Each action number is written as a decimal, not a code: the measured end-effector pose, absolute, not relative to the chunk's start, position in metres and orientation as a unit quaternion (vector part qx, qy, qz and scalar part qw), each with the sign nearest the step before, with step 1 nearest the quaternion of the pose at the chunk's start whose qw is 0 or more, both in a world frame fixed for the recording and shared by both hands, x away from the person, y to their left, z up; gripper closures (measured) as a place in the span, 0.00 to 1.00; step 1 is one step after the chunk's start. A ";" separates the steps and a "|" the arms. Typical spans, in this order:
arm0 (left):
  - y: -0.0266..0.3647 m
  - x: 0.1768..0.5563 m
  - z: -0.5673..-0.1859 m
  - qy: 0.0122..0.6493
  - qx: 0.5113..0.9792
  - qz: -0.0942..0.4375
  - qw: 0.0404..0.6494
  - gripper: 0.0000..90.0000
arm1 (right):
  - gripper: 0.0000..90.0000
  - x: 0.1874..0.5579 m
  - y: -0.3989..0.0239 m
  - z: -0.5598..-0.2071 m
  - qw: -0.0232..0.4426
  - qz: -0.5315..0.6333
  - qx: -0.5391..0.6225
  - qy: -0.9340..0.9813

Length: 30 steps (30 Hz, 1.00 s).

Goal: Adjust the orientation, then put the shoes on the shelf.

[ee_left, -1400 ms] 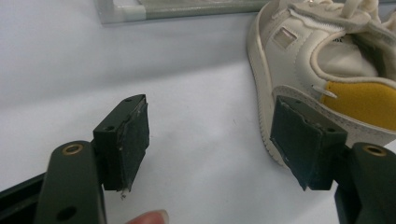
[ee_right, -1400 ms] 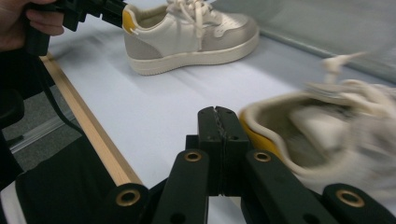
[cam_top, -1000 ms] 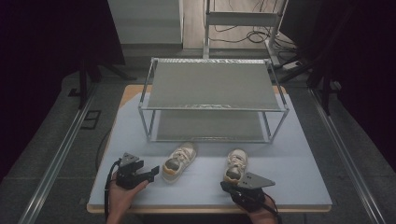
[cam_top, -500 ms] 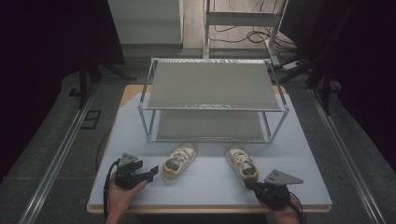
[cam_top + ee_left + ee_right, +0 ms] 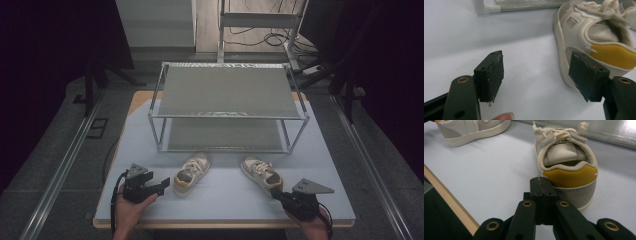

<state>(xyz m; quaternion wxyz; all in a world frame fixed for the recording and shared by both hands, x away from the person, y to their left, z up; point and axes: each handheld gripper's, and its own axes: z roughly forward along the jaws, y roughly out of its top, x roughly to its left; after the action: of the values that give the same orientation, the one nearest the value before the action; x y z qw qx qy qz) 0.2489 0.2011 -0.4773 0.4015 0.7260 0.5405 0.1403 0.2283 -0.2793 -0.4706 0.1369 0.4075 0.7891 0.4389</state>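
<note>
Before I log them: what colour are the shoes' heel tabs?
Mustard yellow heel tab, clearest in the right gripper view.

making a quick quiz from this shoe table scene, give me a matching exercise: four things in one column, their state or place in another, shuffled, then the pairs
Things:
1. left hand-held gripper
2. right hand-held gripper
3. left shoe
4. metal rack

States or places:
A. jaws shut, nothing between them, just behind a yellow heel
B. stands at the far side of the table, both shelves bare
C. jaws open, nothing between them
D. lies on the table near the open jaws

Pairs: 1-C, 2-A, 3-D, 4-B
</note>
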 end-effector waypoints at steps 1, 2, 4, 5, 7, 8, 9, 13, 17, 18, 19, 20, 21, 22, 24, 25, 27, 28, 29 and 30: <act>0.201 0.249 -0.477 0.540 0.726 0.140 0.401 0.32 | 0.99 0.228 -0.279 -0.471 0.137 0.439 0.407 0.789; 0.202 0.248 -0.476 0.539 0.725 0.141 0.405 0.32 | 0.96 0.228 -0.279 -0.470 0.134 0.438 0.407 0.791; 0.201 0.246 -0.471 0.537 0.725 0.142 0.407 0.32 | 0.88 0.227 -0.277 -0.468 0.132 0.438 0.400 0.794; 0.201 0.245 -0.469 0.536 0.724 0.142 0.411 0.32 | 0.87 0.226 -0.276 -0.466 0.133 0.445 0.396 0.792; 0.200 0.243 -0.465 0.532 0.724 0.143 0.415 0.31 | 0.81 0.226 -0.276 -0.458 0.135 0.460 0.392 0.785; 0.199 0.242 -0.463 0.531 0.724 0.143 0.417 0.31 | 0.76 0.225 -0.276 -0.454 0.144 0.464 0.389 0.783; 0.198 0.241 -0.461 0.529 0.725 0.143 0.418 0.31 | 0.72 0.225 -0.276 -0.451 0.150 0.466 0.388 0.781; 0.194 0.237 -0.454 0.521 0.728 0.144 0.422 0.31 | 0.64 0.226 -0.280 -0.440 0.169 0.477 0.387 0.770; 0.191 0.234 -0.449 0.517 0.730 0.147 0.422 0.31 | 0.51 0.229 -0.283 -0.437 0.176 0.477 0.394 0.766; 0.191 0.233 -0.447 0.516 0.730 0.148 0.423 0.31 | 0.48 0.229 -0.283 -0.436 0.180 0.475 0.396 0.765; 0.190 0.232 -0.445 0.515 0.730 0.150 0.423 0.31 | 0.44 0.230 -0.283 -0.435 0.184 0.472 0.398 0.765; 0.189 0.231 -0.444 0.514 0.731 0.151 0.423 0.31 | 0.42 0.231 -0.283 -0.435 0.187 0.469 0.399 0.765; 0.188 0.231 -0.442 0.513 0.732 0.154 0.422 0.30 | 0.40 0.232 -0.284 -0.434 0.188 0.466 0.401 0.766; 0.186 0.230 -0.441 0.513 0.731 0.157 0.423 0.29 | 0.39 0.234 -0.284 -0.434 0.193 0.464 0.405 0.764; 0.184 0.229 -0.439 0.511 0.731 0.159 0.424 0.29 | 0.35 0.239 -0.283 -0.434 0.197 0.461 0.414 0.760; 0.182 0.228 -0.439 0.510 0.732 0.159 0.423 0.28 | 0.34 0.242 -0.282 -0.433 0.198 0.460 0.416 0.759; 0.179 0.228 -0.438 0.508 0.735 0.160 0.420 0.27 | 0.32 0.245 -0.281 -0.432 0.200 0.459 0.419 0.758; 0.177 0.228 -0.438 0.506 0.738 0.159 0.417 0.27 | 0.32 0.246 -0.281 -0.432 0.198 0.460 0.420 0.757; 0.175 0.228 -0.438 0.504 0.740 0.158 0.416 0.27 | 0.31 0.247 -0.281 -0.432 0.199 0.459 0.421 0.756; 0.175 0.228 -0.438 0.504 0.740 0.158 0.416 0.26 | 0.30 0.248 -0.282 -0.432 0.200 0.458 0.422 0.756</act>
<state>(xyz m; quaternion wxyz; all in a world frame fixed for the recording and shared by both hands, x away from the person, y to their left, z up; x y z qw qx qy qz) 0.2279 0.1746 -0.4383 0.4162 0.7404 0.5036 0.1582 0.2477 -0.2822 -0.4316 0.2001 0.4223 0.7562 0.4581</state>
